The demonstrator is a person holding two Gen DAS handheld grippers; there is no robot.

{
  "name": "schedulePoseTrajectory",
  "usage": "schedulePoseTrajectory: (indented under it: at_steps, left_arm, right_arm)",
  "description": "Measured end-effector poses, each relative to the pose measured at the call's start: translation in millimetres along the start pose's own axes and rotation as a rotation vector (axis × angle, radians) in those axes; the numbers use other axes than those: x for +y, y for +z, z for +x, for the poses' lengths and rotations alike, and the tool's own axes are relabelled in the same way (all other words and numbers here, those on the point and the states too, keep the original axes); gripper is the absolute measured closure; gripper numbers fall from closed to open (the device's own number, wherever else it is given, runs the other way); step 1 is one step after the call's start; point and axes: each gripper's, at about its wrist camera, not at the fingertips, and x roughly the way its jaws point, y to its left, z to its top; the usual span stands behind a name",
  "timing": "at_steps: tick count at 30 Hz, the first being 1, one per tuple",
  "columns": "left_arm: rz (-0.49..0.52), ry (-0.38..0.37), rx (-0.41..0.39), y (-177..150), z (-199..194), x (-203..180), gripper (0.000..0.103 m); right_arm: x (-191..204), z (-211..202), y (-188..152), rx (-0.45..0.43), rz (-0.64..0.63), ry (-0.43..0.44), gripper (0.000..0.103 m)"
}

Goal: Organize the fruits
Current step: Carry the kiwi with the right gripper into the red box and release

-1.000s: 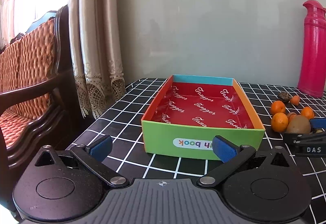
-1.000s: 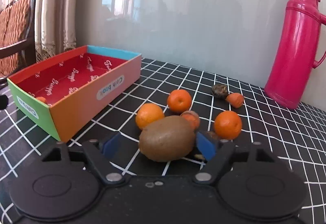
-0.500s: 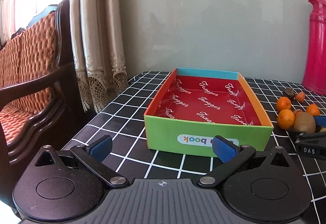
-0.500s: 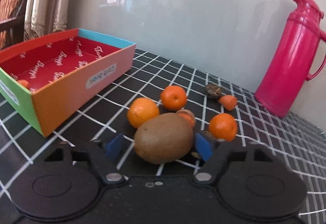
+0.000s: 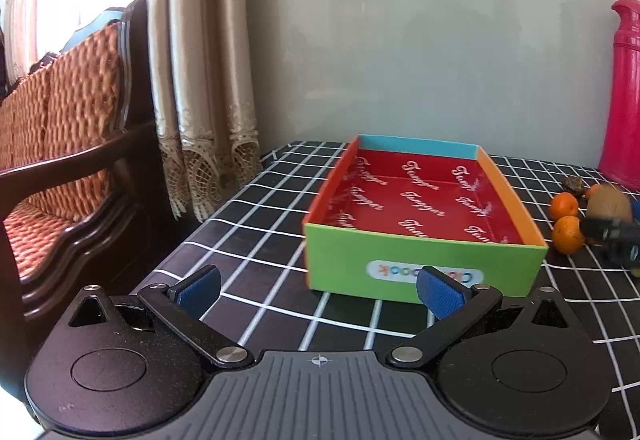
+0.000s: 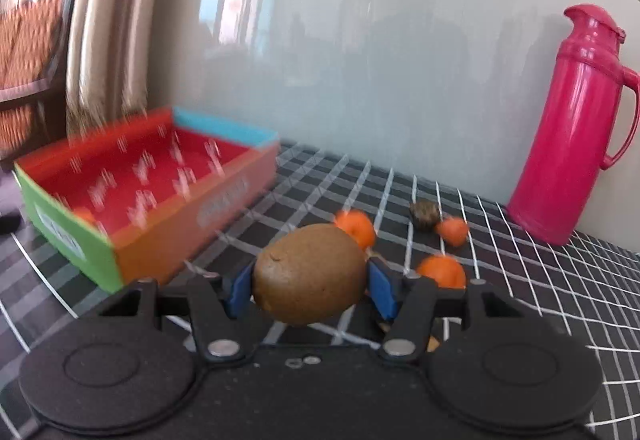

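A brown kiwi (image 6: pixel 310 274) hangs just above the table with my right gripper (image 6: pixel 310 286) shut on it, both blue pads pressed to its sides. In the left wrist view the kiwi (image 5: pixel 608 202) appears at the far right above the right gripper's black fingers (image 5: pixel 612 232). Small oranges (image 6: pixel 442 270) (image 6: pixel 356 228) and a dark shrivelled fruit (image 6: pixel 424 214) lie on the checked cloth beyond it. The colourful open box (image 6: pixel 180 240) stands to the left, one small orange (image 6: pixel 86 216) in its near corner. My left gripper (image 5: pixel 319 294) is open and holds nothing, just short of the box's green wall (image 5: pixel 420 260).
A tall pink thermos (image 6: pixel 568 128) stands at the back right near the wall. A dark wooden chair with an orange woven cushion (image 5: pixel 60 120) and a curtain (image 5: pixel 200 80) flank the table's left edge. Two more oranges (image 5: pixel 568 234) lie right of the box.
The right gripper's jaws have closed onto the kiwi and raised it off the cloth. The left gripper has stayed open and nearly still.
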Motion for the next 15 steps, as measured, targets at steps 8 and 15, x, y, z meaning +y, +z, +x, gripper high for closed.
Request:
schedulePoseTrajectory:
  at_steps: [8,15]
  left_arm:
    - [-0.05,0.054,0.007,-6.6,2.1,33.6,0.0]
    - [-0.076,0.081,0.013,-12.1,5.2,57.8,0.0]
  right_arm:
    - [46.6,-14.0,19.0,-0.163,0.02,0.118,0.044]
    - [81.8,4.2,24.4,-0.134,0.003,0.17,0.044]
